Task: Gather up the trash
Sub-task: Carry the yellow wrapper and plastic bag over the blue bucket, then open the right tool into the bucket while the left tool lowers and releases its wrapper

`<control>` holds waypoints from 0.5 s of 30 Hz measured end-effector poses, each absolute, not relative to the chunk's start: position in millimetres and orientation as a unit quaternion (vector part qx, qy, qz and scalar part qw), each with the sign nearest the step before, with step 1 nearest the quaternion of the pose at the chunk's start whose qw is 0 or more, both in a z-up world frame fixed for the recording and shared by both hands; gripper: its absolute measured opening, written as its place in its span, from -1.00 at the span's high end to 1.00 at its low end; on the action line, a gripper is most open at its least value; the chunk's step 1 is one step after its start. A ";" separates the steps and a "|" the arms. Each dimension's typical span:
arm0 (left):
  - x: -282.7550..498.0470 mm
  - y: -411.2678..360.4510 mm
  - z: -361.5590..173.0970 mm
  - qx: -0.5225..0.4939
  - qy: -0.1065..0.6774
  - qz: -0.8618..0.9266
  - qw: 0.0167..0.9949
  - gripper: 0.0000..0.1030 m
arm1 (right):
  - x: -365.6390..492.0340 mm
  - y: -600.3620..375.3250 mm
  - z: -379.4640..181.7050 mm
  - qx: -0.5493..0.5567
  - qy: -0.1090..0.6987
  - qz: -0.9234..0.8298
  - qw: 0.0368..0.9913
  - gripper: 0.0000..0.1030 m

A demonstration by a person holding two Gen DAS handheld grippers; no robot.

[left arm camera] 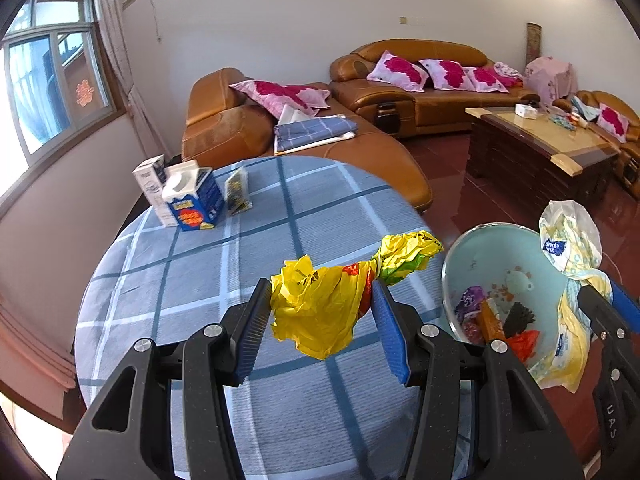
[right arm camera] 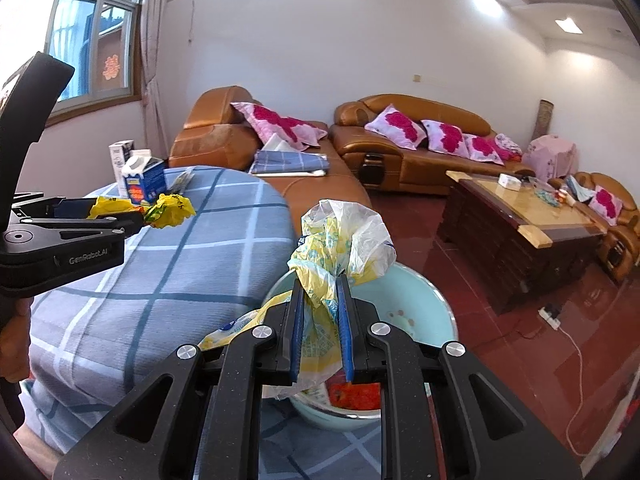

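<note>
My left gripper (left arm camera: 322, 294) is shut on a crumpled yellow plastic bag (left arm camera: 320, 308) and holds it above the round table with the blue checked cloth (left arm camera: 192, 280). The bag's far end sticks out past the right finger. My right gripper (right arm camera: 320, 300) is shut on a crumpled white and yellow plastic bag (right arm camera: 340, 240) and holds it over the pale blue basin (right arm camera: 412, 300). The basin (left arm camera: 480, 256) sits at the table's right edge and holds several wrappers. In the right wrist view the left gripper (right arm camera: 140, 216) shows at the left with the yellow bag (right arm camera: 172, 210).
Two cartons (left arm camera: 196, 200) and a small packet (left arm camera: 238, 192) stand at the table's far left. Brown leather sofas (left arm camera: 420, 92) with pink cushions lie beyond. A wooden coffee table (left arm camera: 536, 148) stands on the red floor at right. A power strip (right arm camera: 550, 316) lies on the floor.
</note>
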State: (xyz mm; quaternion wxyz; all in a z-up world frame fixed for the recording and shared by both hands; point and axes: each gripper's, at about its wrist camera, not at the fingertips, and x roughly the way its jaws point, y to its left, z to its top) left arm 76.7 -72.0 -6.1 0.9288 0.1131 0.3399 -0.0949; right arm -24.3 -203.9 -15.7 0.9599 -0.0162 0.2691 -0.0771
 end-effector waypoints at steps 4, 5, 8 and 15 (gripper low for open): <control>79.0 -86.6 -6.9 0.119 0.338 -0.108 0.927 0.01 | -23.4 -216.2 -16.0 -0.008 0.269 -0.092 0.959 0.69; 78.9 -90.4 -7.2 0.120 0.338 -0.111 0.927 0.01 | -23.0 -219.8 -16.8 -0.006 0.269 -0.097 0.958 0.69; 81.5 -100.9 -9.6 0.123 0.341 -0.119 0.925 0.01 | -19.9 -227.0 -19.9 -0.003 0.273 -0.107 0.956 0.69; 85.3 -121.8 -14.7 0.135 0.341 -0.133 0.921 0.01 | -15.2 -242.0 -32.2 -0.009 0.282 -0.136 0.950 0.69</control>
